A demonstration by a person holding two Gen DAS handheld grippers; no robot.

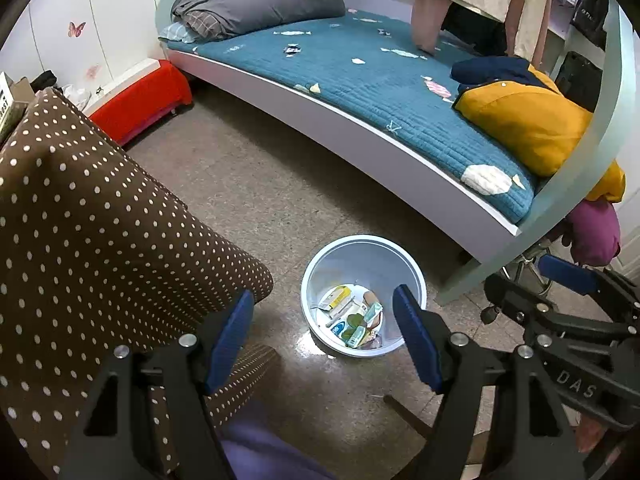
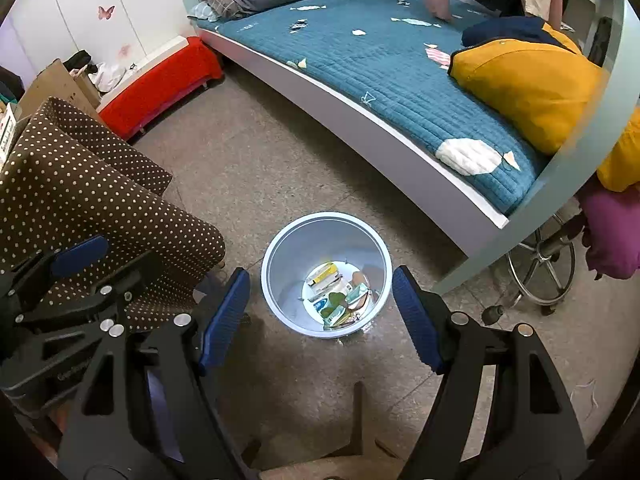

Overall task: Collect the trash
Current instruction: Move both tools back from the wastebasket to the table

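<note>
The left gripper (image 1: 322, 340) has its two blue-padded fingers spread wide with nothing between them, and the right gripper (image 2: 322, 316) is spread just as wide and equally empty; each tool's black frame is cut off by the lower edge of its own view, and each shows only partly in the other's — the right one at the far right of the left wrist view, the left one at the far left of the right wrist view. Both hang above the one waste bin (image 1: 362, 256), a round, pale blue-white bucket standing upright on the speckled floor (image 2: 260, 168), between the polka-dot cloth (image 1: 100, 220) and the bed (image 2: 400, 80). At the bottom of the bin lies a small heap of trash (image 2: 336, 296): a yellow-and-white carton, green and blue wrappers, something tan — the pieces overlap too much to count. The bed's teal quilt carries scattered small patches, and whether these are printed or loose scraps cannot be told. On the bed rest one grey pillow (image 1: 260, 0) and one mustard jacket (image 2: 520, 84); a red bench (image 1: 140, 100) stands by the wall.
</note>
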